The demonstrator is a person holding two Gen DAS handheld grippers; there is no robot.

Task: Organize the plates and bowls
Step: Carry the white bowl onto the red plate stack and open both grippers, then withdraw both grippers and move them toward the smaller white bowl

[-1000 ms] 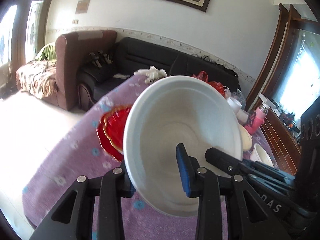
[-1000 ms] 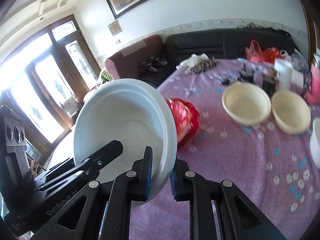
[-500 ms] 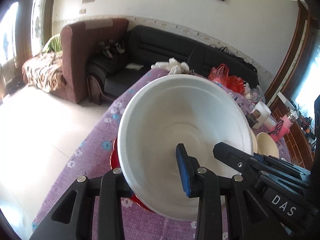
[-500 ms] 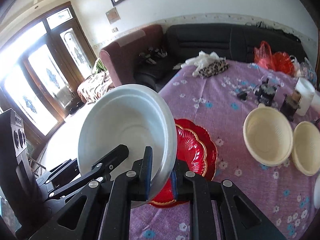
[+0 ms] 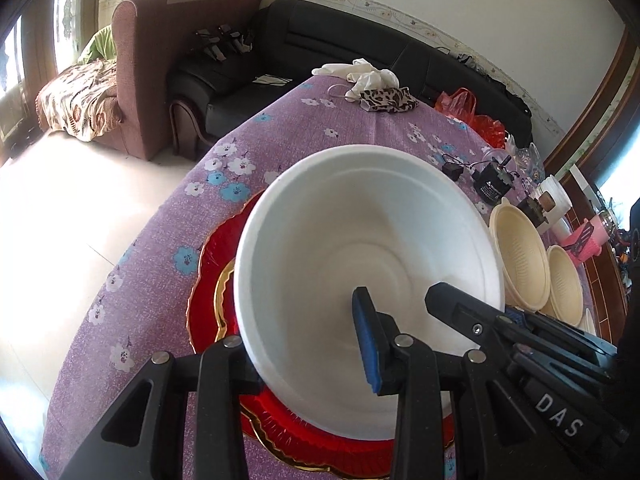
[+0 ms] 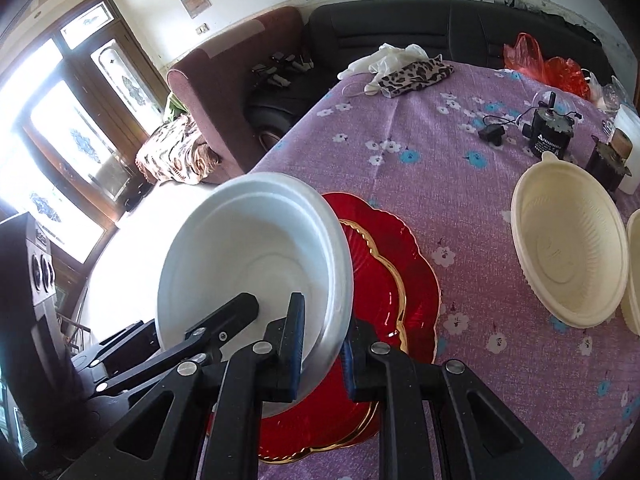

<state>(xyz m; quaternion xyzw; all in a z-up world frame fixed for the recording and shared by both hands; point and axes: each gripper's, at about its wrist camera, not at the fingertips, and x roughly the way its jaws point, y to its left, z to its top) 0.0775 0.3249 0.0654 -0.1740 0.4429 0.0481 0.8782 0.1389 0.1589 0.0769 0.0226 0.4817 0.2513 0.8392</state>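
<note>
A white foam bowl [image 5: 360,248] is held over a red plate with gold trim [image 5: 208,280] near the table's left edge. My left gripper [image 5: 308,356] is shut on the bowl's near rim. My right gripper [image 6: 320,344] is shut on the bowl's right rim [image 6: 340,280]; its fingers [image 5: 472,312] reach in from the right in the left wrist view. The bowl [image 6: 248,264] is tilted, and whether it touches the red plate [image 6: 392,292] I cannot tell. Two cream bowls [image 6: 568,248] sit side by side to the right [image 5: 524,256].
The purple flowered tablecloth [image 6: 420,152] covers the table. At the far side lie white gloves and a leopard pouch [image 6: 416,72], a black motor with cable [image 6: 548,136], a red bag [image 6: 552,64] and a white cup [image 5: 556,200]. Sofas stand beyond the table's edge.
Both grippers have carried the white bowl down and over the red plate. The bowl is lower and closer to the plate than before. Both grips stay shut.
</note>
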